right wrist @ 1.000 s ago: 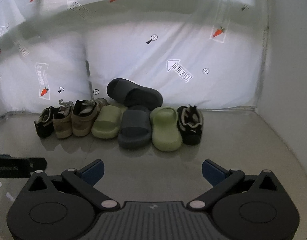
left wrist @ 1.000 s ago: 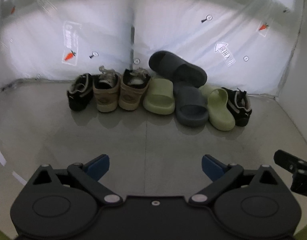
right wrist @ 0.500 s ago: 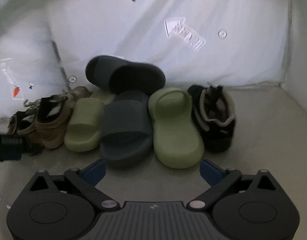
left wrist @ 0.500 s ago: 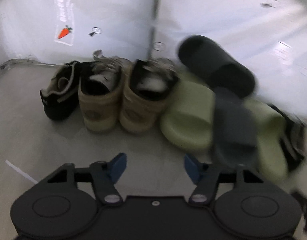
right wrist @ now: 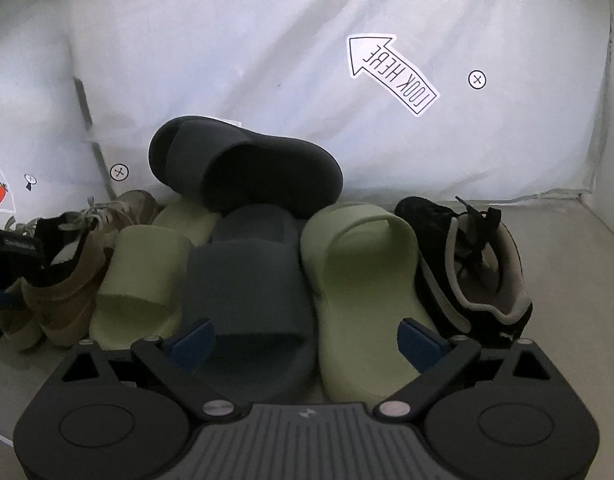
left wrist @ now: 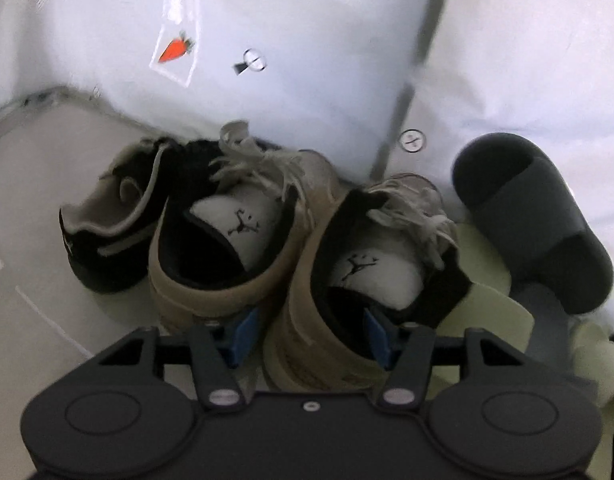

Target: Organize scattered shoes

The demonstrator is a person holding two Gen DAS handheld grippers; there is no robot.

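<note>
- My left gripper (left wrist: 307, 330) has its blue-padded fingers (left wrist: 243, 334) set either side of the heel of the right-hand tan suede high-top sneaker (left wrist: 347, 280); the pads sit at the heel, but I cannot tell whether they press it.
- My right gripper (right wrist: 307, 338) is spread wide, its fingers straddling the heels of the flat dark grey foam slide (right wrist: 247, 300) and the right-hand pale green foam slide (right wrist: 363, 284), gripping neither.
- Counted along the wall: two tan sneakers, the second (left wrist: 223, 240) just left of the first; two black-and-grey trainers, one at the far left (left wrist: 115, 224) and one at the far right (right wrist: 475, 264); two green slides, the other (right wrist: 143, 280) left of the grey one; two dark grey slides, the second (right wrist: 243, 168) tipped up on top of the row against the backdrop.
- The left wrist view is blurred; there the green slide is mostly hidden behind the sneaker and cut off by my gripper.
- All of it sits on a pale smooth floor (right wrist: 579, 248), against a white sheet backdrop (right wrist: 227, 60) carrying carrot stickers (left wrist: 175, 48), small target marks and a "LOOK HERE" arrow (right wrist: 391, 72).
</note>
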